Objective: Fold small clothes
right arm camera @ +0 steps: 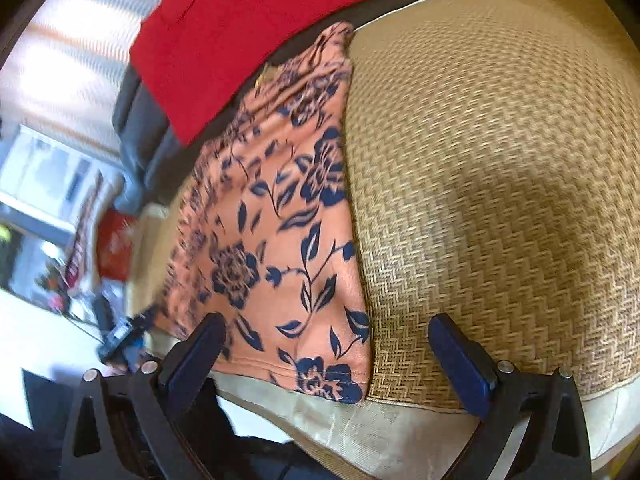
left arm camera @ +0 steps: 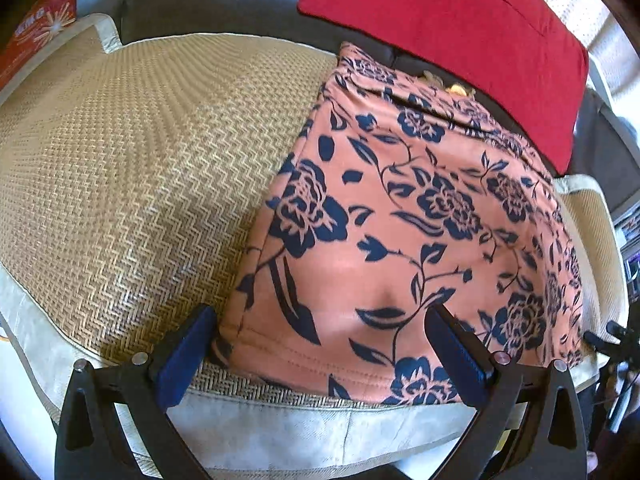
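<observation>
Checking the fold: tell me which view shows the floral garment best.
Left wrist view: the floral garment is sharp and fills the frame, hem to far edge. The right wrist view shows it narrower, at an angle and partly blurred.

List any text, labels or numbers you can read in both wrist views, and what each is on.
Orange-red box, top-left of the left wrist view: white lettering beside a starburst, too distorted and small to read.
Red items at the left edge of the right wrist view: possible print, blurred beyond reading.
Floral garment, red cushion, woven mat: no text.
</observation>
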The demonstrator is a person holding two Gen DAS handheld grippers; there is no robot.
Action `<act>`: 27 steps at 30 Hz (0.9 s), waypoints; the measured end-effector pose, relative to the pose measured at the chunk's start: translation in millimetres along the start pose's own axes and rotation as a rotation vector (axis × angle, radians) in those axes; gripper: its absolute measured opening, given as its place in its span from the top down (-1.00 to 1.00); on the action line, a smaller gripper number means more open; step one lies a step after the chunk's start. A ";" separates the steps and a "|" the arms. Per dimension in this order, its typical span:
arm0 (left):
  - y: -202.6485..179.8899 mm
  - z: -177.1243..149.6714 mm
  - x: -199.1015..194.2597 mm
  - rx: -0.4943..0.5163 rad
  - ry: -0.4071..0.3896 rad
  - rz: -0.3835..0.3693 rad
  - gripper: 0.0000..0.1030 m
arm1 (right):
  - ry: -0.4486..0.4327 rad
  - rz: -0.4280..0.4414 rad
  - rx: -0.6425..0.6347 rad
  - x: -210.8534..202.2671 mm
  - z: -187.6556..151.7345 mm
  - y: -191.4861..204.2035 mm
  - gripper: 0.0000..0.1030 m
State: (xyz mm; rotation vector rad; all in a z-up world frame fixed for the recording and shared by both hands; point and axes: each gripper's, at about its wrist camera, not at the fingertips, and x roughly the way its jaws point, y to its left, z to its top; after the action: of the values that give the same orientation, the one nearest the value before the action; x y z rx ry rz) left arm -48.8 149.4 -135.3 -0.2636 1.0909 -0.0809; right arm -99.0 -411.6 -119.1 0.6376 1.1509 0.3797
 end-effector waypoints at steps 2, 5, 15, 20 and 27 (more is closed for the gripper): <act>0.2 0.5 -1.2 -0.007 0.005 -0.009 -1.00 | 0.013 -0.016 -0.004 8.9 3.5 4.9 -0.99; 0.1 -2.0 -3.7 0.001 0.019 0.031 -1.00 | 0.057 -0.020 -0.054 23.3 8.7 19.2 -0.98; -10.2 -8.2 4.0 0.087 0.084 0.174 -0.90 | 0.141 -0.152 -0.130 55.4 4.6 41.3 -0.85; 3.6 -8.1 2.3 0.033 0.109 0.102 -0.44 | 0.164 -0.136 -0.125 74.0 3.0 52.1 -0.55; 19.0 -4.1 -5.0 -0.011 0.134 0.043 0.67 | 0.176 -0.099 -0.092 76.7 5.9 49.7 0.39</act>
State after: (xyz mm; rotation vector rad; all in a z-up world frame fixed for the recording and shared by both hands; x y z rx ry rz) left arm -55.9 168.0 -137.6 -0.2469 1.2299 -0.0546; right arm -62.9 -330.3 -140.9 0.4720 1.3200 0.4082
